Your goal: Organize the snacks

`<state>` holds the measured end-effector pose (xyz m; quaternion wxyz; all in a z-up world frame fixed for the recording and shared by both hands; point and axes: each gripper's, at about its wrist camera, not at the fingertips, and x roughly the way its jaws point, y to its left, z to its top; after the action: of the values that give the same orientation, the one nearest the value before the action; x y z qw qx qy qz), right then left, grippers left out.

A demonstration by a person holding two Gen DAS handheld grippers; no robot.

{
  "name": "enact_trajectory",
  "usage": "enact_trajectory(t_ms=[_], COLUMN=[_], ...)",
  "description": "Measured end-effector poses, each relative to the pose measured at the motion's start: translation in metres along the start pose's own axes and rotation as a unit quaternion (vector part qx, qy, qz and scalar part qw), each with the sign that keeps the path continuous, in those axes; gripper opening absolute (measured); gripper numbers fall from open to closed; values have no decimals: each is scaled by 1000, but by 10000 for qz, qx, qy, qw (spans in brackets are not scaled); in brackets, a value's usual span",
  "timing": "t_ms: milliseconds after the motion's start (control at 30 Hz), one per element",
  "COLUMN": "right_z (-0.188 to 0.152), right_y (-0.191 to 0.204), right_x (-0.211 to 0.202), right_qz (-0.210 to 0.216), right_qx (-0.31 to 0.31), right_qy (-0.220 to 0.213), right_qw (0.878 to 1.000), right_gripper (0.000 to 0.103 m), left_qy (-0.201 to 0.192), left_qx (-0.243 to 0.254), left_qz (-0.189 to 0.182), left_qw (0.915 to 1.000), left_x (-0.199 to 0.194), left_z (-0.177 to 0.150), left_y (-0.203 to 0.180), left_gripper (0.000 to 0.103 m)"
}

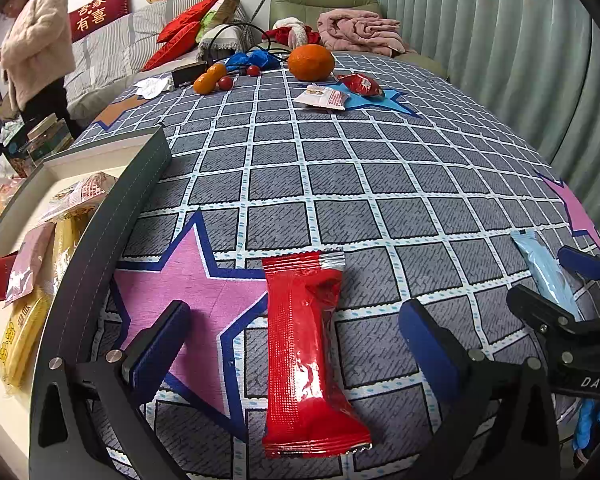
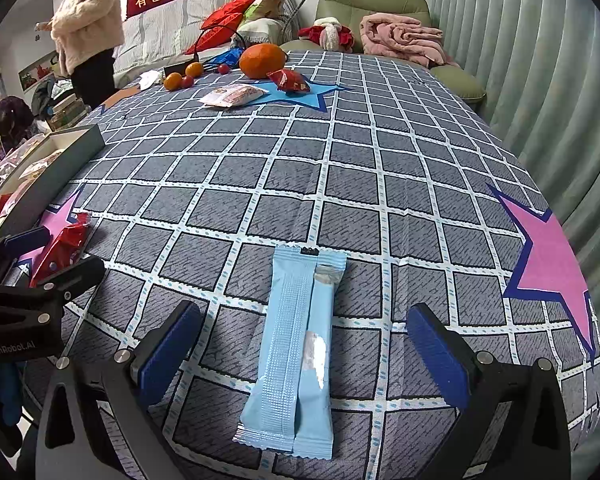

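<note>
Between the spread fingers of the left gripper (image 1: 296, 344) and right gripper (image 2: 304, 348) lie a red wrapper (image 1: 306, 356) and blue wrapper (image 2: 296, 356), ungrasped; the box (image 1: 100, 208) apparently already holds several snacks.

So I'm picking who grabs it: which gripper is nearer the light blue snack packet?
Right. The right gripper straddles the light blue snack packet, open fingers on either side. The left gripper sits beside it, around the red snack packet.

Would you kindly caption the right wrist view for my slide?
Open right gripper straddling a light-blue snack packet on the checked tablecloth.
</note>
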<state>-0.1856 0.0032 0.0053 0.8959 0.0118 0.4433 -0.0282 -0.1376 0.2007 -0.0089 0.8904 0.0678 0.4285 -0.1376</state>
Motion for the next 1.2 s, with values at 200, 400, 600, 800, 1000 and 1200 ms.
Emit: enact_trajectory(t_ms=[200,400,600,800,1000,1200], right_z=[4,5,5,10,22,24], right_y=[0,1,1,1,-1,2], right_x=[3,3,5,8,13,11], right_qz=[-1,-2,2,9,197,202], right_qx=[-5,-6,-10,-16,-203,-305], right_qy=[66,94,144,295,877,1027], right_qw=[10000,10000,9999,9996,9957,9940], right_gripper=[103,103,103,103,103,81], left_qy=[0,3,4,133,882,940], left_qx=[2,2,1,16,92,155], left_qz=[0,0,0,-3,-62,-155], left_qw=[10000,10000,10000,9999,9960,9953], left_x=[0,0,0,0,3,-6], left_z=[0,0,0,3,15,16], left_y=[0,0,0,0,-6,-15], left_gripper=[103,103,103,103,102,61])
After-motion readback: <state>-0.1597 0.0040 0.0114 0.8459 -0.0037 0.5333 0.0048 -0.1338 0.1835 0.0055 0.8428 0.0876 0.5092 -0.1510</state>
